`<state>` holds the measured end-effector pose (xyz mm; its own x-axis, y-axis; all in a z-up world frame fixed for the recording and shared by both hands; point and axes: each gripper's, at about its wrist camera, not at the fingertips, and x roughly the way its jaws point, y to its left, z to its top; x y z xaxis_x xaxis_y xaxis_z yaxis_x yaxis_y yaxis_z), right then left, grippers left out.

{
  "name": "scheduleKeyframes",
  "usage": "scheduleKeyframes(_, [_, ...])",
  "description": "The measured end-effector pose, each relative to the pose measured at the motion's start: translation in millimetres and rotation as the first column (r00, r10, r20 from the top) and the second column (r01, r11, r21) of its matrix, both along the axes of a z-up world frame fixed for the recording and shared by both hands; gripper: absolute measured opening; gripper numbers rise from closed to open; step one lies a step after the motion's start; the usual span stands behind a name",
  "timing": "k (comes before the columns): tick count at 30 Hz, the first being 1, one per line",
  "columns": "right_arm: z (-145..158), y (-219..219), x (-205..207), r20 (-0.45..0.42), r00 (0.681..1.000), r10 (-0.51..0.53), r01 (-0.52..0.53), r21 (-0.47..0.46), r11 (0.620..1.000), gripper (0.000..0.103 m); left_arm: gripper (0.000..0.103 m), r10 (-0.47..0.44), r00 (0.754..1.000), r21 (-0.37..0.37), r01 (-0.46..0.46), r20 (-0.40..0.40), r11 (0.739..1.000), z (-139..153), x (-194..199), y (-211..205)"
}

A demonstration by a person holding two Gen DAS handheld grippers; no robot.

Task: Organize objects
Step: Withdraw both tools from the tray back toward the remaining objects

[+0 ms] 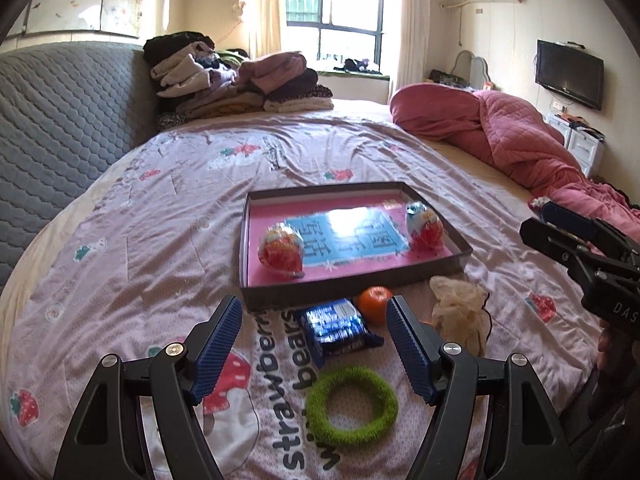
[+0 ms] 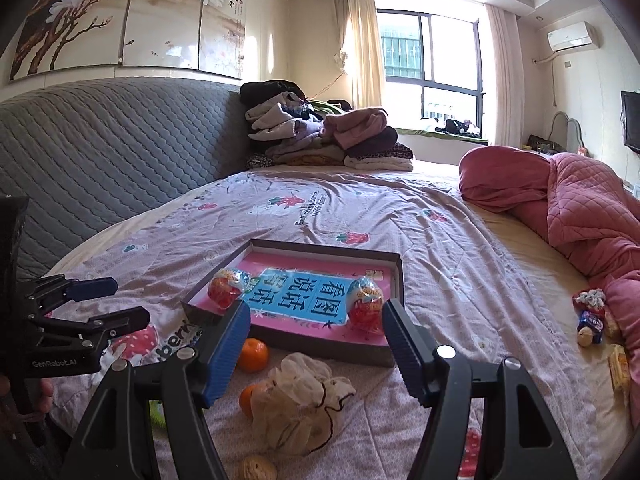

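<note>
Fuzzy green fabric ring (image 1: 352, 404) lies before the shallow pink-lined cardboard tray (image 1: 460, 256), likely awaiting sorting, between the left hand-held gripper (image 1: 314, 346)'s wide-open, empty jaws; the right hand-held gripper (image 2: 314, 348) likewise gapes empty.

Tray (image 1: 256, 284) middle bare, eggs (image 1: 280, 254) at ends — snacks (image 1: 334, 326) crowd front

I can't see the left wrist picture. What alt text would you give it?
An open left gripper hovers over a bed, above a blue snack packet and a green fuzzy ring. Beyond lie an orange, a mesh pouch, and a pink-lined tray holding two wrapped toy eggs. The right gripper shows at the right edge.
</note>
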<state>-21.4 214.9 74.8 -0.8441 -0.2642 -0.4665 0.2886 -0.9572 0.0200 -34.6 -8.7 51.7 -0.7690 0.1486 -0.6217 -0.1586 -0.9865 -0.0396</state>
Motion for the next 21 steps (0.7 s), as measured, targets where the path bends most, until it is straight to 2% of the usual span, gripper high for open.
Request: scheduleKeyframes(21, [-21.0,-1.3,32.9,0.06,0.998,0.013,-0.013,0.012,1.0,0.068,0.076,-0.034,0.995,-0.015,0.035,0.091,0.999,-18.4,27.8,5.8])
